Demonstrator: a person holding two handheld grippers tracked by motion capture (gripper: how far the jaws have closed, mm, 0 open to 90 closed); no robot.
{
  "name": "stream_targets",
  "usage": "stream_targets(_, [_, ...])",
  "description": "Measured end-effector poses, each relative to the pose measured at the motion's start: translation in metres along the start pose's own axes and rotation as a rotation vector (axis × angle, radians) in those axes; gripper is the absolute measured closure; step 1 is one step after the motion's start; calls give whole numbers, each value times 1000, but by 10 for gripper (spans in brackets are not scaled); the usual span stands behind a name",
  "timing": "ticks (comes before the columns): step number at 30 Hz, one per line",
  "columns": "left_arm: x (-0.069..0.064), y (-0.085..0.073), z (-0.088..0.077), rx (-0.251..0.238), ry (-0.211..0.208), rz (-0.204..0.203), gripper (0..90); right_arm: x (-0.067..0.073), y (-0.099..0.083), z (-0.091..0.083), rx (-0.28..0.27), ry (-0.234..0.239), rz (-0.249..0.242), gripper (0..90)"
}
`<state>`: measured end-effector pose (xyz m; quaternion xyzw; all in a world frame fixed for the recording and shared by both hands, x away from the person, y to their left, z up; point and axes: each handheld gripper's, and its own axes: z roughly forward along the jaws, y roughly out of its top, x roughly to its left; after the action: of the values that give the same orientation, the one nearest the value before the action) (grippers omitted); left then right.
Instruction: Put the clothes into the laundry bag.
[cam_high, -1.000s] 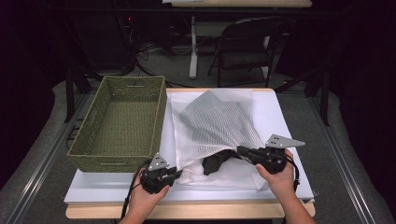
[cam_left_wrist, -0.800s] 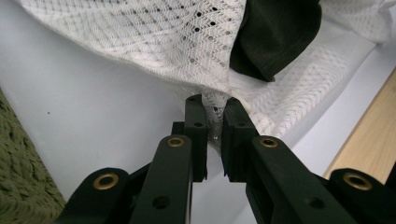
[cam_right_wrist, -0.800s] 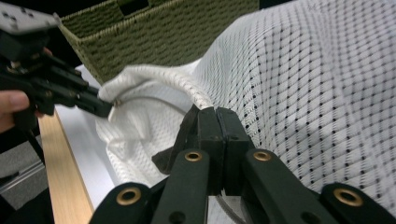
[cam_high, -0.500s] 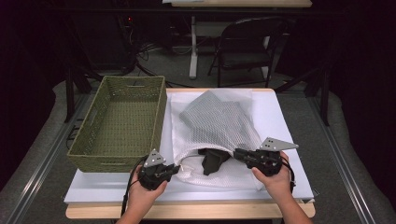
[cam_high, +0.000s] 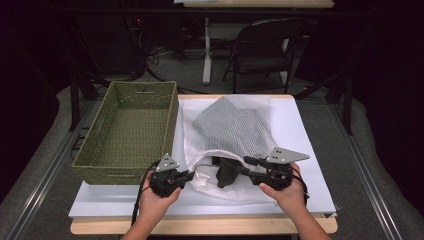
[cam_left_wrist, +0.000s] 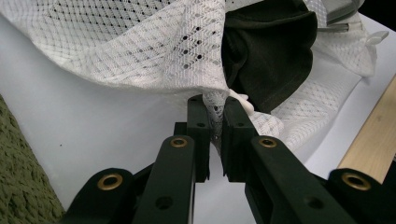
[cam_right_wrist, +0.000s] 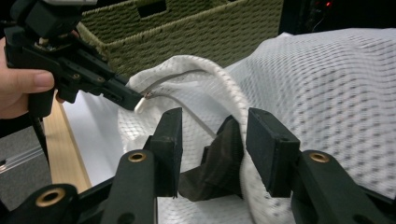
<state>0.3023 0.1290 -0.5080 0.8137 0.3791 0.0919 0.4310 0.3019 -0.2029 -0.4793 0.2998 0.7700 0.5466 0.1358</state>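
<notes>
Nearest to the person, two hands reach in over the front edge of the white table (cam_high: 125, 202). The left hand (cam_high: 152, 202) holds the left gripper (cam_high: 186, 176). Its jaws are pinched tight on the rim of a white mesh bag (cam_high: 235, 130). In the left gripper view the left gripper (cam_left_wrist: 214, 114) has a fold of the mesh bag (cam_left_wrist: 140, 42) squeezed between its two black jaws, with almost no gap.

The right hand (cam_high: 282, 195) holds the right gripper (cam_high: 240, 167), which points left into the mouth of the bag. Its jaws stand apart. In the right gripper view the right gripper (cam_right_wrist: 212, 140) has one jaw on each side of a dark cloth (cam_right_wrist: 219, 158), and the thick white rim of the mesh bag (cam_right_wrist: 327, 79) runs between them too. I cannot tell if the jaws touch the cloth. The left gripper (cam_right_wrist: 135, 100) shows farther off in that view, nipping the bag's rim.

The dark cloth (cam_high: 227, 172) pokes out of the bag's mouth near the front of the table, between the two grippers. In the left gripper view the dark cloth (cam_left_wrist: 271, 51) sits inside the open mesh.

The bag lies flat and spreads back across the middle of the table.

Beside the bag, on the left, sits a green woven basket (cam_high: 92, 155). Its long side lies just beside the bag.

Far behind the table stands a dark folding chair (cam_high: 265, 50) on the grey floor.
</notes>
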Motion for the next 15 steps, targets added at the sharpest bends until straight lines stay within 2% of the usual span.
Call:
stream_targets(2, [1, 0, 0, 0, -5, -5, 839, 3, 0, 5, 5, -1, 1, 604])
stream_targets(4, [1, 1, 1, -2, 2, -8, 839, 5, 1, 10, 18, 23, 14, 645])
stream_targets(10, [2, 2, 2, -6, -10, -10, 839, 10, 1, 27, 56, 53, -21, 684])
stream_targets(15, [2, 4, 3, -7, -14, -8, 841, 15, -1, 41, 72, 86, -26, 713])
